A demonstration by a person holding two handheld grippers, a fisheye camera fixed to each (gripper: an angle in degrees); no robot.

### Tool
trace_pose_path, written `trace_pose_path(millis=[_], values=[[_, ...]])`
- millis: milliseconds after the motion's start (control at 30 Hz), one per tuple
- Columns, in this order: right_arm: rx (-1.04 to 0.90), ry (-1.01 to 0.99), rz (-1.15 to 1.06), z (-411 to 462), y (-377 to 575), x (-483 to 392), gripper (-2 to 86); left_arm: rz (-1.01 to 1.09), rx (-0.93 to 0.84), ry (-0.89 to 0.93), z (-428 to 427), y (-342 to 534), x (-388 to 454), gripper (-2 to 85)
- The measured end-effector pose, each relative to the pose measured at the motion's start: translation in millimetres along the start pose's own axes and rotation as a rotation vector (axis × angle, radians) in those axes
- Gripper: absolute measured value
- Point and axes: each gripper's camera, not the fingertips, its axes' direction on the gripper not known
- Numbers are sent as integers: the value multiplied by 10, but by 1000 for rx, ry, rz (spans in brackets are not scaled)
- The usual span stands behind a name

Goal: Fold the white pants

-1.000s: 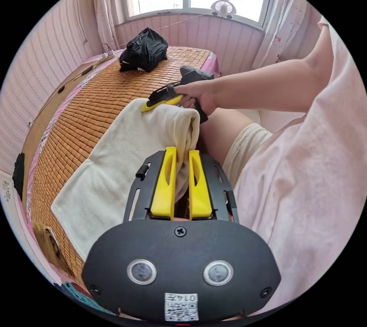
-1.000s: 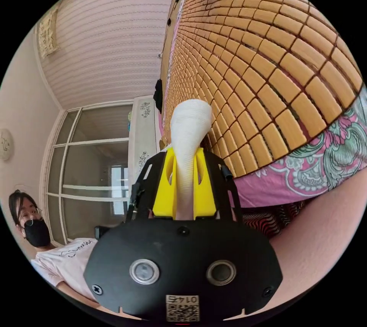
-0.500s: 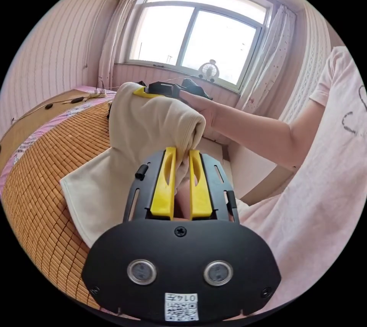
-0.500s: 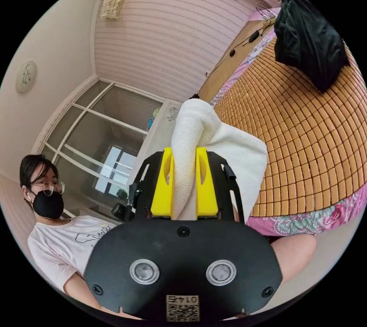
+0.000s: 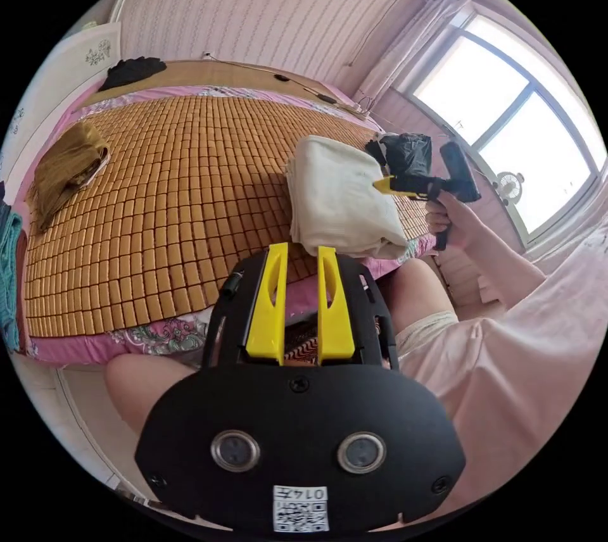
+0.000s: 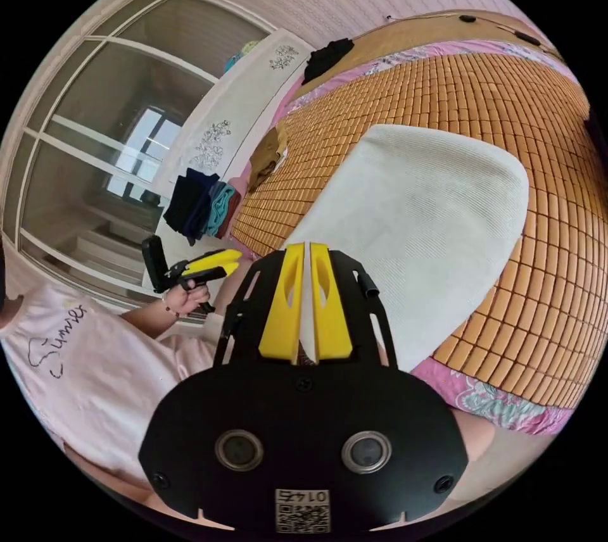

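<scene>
Going from left to right in the left gripper view: an olive-brown garment (image 5: 66,165) lies bunched near the far corner of the bamboo mat (image 5: 183,187) that covers the bed, and a small dark item (image 5: 132,69) sits up by the headboard.

My left hand-held gripper (image 5: 300,251) hangs off the near edge of the bed with its jaws parted and nothing between them. A second ago it was clenched on a thick fold of the white pants (image 5: 342,203), so I have let go.

Just past its tips the pants rest on the mat at the bed's near edge as a compact, squared stack, a little of it overhanging the pink sheet (image 5: 158,336).

Further right, my right hand-held gripper (image 5: 384,185) floats beside the stack, clear of the cloth, with a black garment (image 5: 408,152) behind it and the window (image 5: 506,124) beyond.

In the right gripper view my left hand-held gripper (image 6: 218,262) shows at the left, held out over the floor. My right hand-held gripper (image 6: 303,247) is pinched nearly closed, with only a sliver of gap and no fabric caught in it; half a second ago it gripped a roll of the pants. The pants (image 6: 430,213) now lie flat and smooth ahead of it.

Both releases together tell me the last fold has been laid down. I judge the folding essentially done, with at most a nudge to bring the stack fully onto the mat.
</scene>
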Motion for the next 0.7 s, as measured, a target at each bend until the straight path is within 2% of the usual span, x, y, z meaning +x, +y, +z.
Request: trace_pose_path(millis=[67,133,267,300,400,467,600,700], values=[[-101,122,-54,234,163,-239,3,50,1,45,112,-153,122,77],[-121,228,-82,468,263,-386,0,97,-23,74,290,-302,258,76],[-99,297,-36,868,208,-479,-2,200,-228,-157,1001,-472,335,65],[-110,281,-26,900,163,-535,-3,179,-235,-138,1045,-481,287,64],[-81,331,-141,651,83,-862,-3,154,-189,-40,798,-551,256,57],[6,436,-173,385,51,-972,-3,198,-136,-67,598,-573,310,47],[101,543,-124,57,-374,-789,-3,258,-68,-98,516,-802,451,46],[80,644,-47,154,-909,-504,-4,253,-96,-165,772,-1066,463,54]])
